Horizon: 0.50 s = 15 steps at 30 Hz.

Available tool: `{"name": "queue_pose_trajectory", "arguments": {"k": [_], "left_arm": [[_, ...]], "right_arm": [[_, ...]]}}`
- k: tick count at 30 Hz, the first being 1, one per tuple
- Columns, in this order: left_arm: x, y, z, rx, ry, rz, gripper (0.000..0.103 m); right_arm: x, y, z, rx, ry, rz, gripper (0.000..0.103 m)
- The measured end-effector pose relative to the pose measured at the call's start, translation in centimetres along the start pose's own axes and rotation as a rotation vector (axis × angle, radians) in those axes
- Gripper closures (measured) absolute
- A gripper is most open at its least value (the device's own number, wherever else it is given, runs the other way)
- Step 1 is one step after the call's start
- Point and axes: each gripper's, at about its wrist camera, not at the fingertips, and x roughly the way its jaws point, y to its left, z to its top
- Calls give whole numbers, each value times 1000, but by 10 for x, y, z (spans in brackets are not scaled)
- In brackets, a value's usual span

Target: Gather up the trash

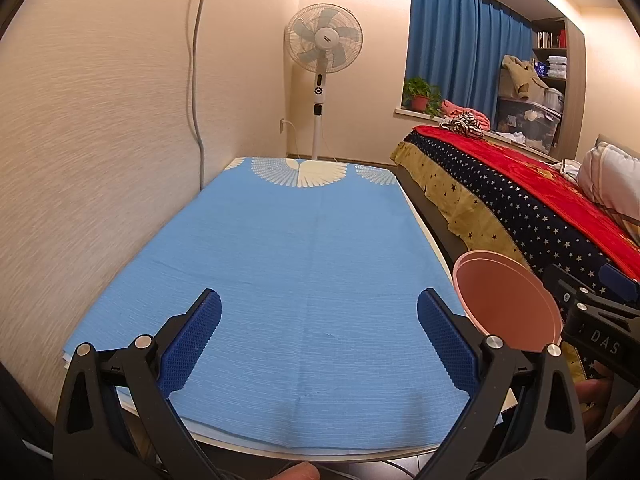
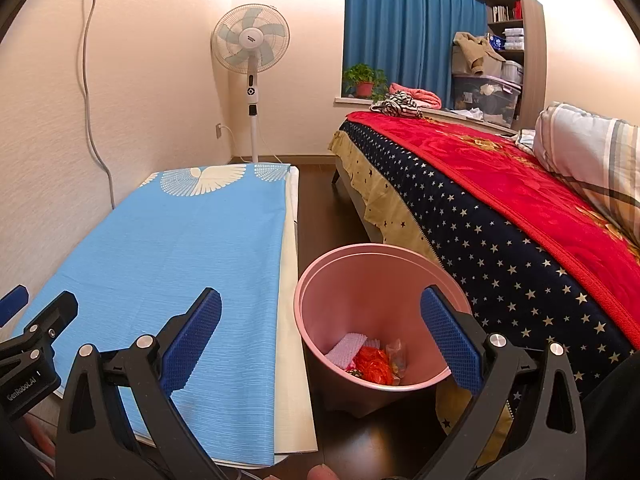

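Pink bin holds orange, white and clear crumpled trash.

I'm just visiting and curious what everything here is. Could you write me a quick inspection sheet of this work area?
Surface: table under a blue cloth with a white bird print; no items on it.
Job's things: pink bin on the floor between table and bed, holding an orange wrapper, a pale foam piece and a clear wrapper.
Clutter: nothing seen on the table; clothes piled on the windowsill.
Grippers: left tool open and empty over the table; right tool open and empty near the bin.
Cables: grey cable down the wall; fan cord plugged in.
Surroundings: standing fan, blue curtains, potted plant, shelves.
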Motion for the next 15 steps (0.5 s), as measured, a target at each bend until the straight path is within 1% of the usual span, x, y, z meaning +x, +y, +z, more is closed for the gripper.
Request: {"name": "queue_pose_trajectory", "arguments": {"k": [15], "left_arm": [[-2,-1,-2,3,-4,-4,8]], "right_arm": [[-1,-1,2,-1,-2,-3,5]]}}
